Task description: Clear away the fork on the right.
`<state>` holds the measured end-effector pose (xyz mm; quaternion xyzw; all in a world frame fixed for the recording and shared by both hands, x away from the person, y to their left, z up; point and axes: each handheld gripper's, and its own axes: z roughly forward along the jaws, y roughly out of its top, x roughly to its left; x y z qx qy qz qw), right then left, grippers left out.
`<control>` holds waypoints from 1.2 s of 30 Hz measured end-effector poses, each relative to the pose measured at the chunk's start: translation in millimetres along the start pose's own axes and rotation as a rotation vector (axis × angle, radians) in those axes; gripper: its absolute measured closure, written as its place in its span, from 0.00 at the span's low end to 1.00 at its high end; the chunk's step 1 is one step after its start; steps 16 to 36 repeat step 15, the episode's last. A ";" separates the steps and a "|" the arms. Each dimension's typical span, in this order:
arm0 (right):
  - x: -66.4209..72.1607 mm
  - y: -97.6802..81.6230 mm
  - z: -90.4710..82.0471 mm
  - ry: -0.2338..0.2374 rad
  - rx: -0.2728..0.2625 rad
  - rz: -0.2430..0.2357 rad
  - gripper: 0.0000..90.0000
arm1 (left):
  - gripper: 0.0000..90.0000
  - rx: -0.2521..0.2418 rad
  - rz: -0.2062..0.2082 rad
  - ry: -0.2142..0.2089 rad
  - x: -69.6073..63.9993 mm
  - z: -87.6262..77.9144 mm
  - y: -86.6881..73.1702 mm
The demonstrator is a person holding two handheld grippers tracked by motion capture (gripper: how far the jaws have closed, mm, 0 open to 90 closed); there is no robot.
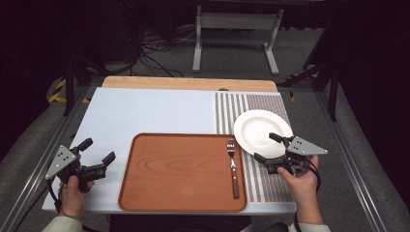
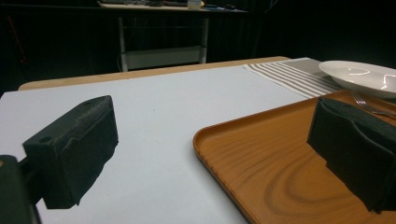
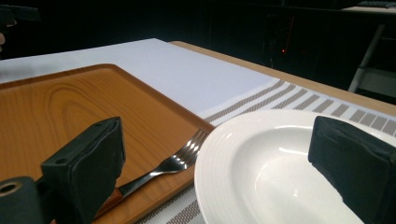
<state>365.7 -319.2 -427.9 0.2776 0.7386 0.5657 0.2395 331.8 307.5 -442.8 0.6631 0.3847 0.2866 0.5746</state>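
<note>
— While both hands sit low at the near edge, what lies on the worktop (image 1: 145, 108)?

— Its pale blue-white sheet carries a rectangular orange-brown wood-grain tray (image 1: 179, 169) with rounded corners, at the near middle. Along the tray's right side lies a metal fork with a brown handle (image 1: 233, 166), tines pointing away from the person, handle toward them.

— And to the right of that?

— A brown-and-white striped woven placemat (image 1: 241, 108) runs from the far edge to the near edge, its left edge beside the tray's right rim. A round white deep-rimmed plate (image 1: 256, 128) rests on the mat, just beside the fork's tines.

— Where is the left tool?

— The left tool (image 1: 99, 152) is held over the bare sheet, just left of the tray's left rim. Its jaws stand wide apart with nothing between them; in the left gripper view one black pad (image 2: 74, 158) hangs over the sheet and the other over the tray's corner.

— The right one?

— The right tool (image 1: 267, 147) hovers at the plate's near edge. Its jaws are spread too; in the right gripper view one pad (image 3: 88, 172) is over the fork handle, the other over the plate's bowl. Whether either touches, I cannot tell.
</note>
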 end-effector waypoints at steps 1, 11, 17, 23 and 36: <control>-0.2 -3.4 -0.5 0.000 0.001 0.008 0.06 | 0.03 -0.003 0.000 0.000 -0.2 0.2 0.0; 1.7 -16.9 -1.0 -0.006 0.007 0.049 0.06 | 0.03 -0.008 -0.003 -0.005 0.2 1.8 0.0; 1.7 -17.9 -2.2 -0.017 0.014 0.040 0.06 | 0.03 -0.007 -0.003 -0.007 0.3 2.7 0.2; 1.7 -17.9 -2.2 -0.017 0.014 0.040 0.06 | 0.03 -0.007 -0.003 -0.007 0.3 2.7 0.2; 1.7 -17.9 -2.2 -0.017 0.014 0.040 0.06 | 0.03 -0.007 -0.003 -0.007 0.3 2.7 0.2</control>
